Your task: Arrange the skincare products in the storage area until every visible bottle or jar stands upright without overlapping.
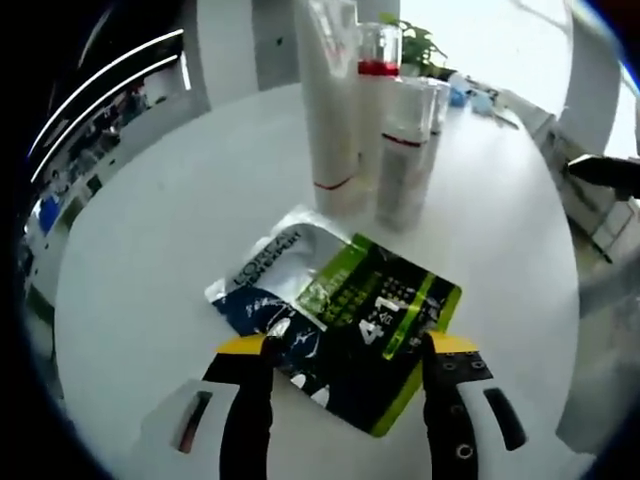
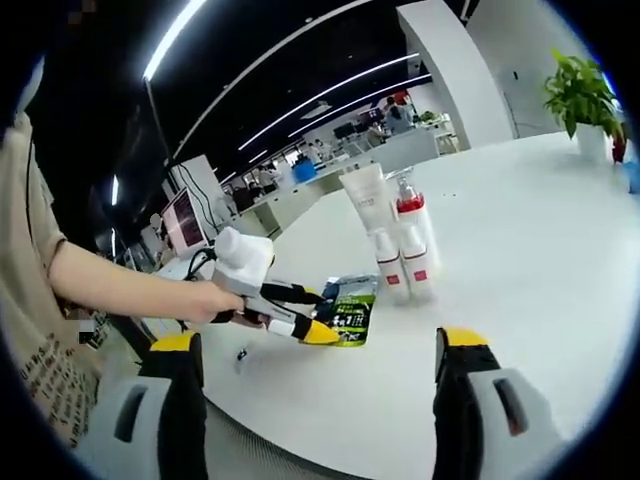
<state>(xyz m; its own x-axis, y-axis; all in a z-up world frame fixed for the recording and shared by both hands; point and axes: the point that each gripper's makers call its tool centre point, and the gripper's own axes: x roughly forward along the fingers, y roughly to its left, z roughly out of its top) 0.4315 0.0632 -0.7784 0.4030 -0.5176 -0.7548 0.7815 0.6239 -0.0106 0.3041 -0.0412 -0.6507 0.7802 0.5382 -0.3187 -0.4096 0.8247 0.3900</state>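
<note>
Two flat sachets lie overlapped on the white round table [image 1: 150,250]: a black and green one [image 1: 385,325] on top of a silver and dark blue one [image 1: 262,285]. My left gripper [image 1: 348,350] hovers open just before them, its yellow-tipped jaws spread to either side. Behind the sachets stand a tall white tube [image 1: 330,100], a clear-capped bottle with a red band [image 1: 378,60] and two frosted bottles [image 1: 405,150], all upright and close together. My right gripper [image 2: 320,342] is open and holds nothing, well back from the sachets [image 2: 350,310] and the upright bottles [image 2: 400,250]. A person's hand [image 2: 215,300] holds the left gripper [image 2: 318,315].
A potted plant [image 2: 580,95] stands at the table's far side, near small blue items [image 1: 460,95]. A monitor [image 2: 185,220] and desks lie beyond the table's edge. A dark object [image 1: 605,170] sits off the table to the right.
</note>
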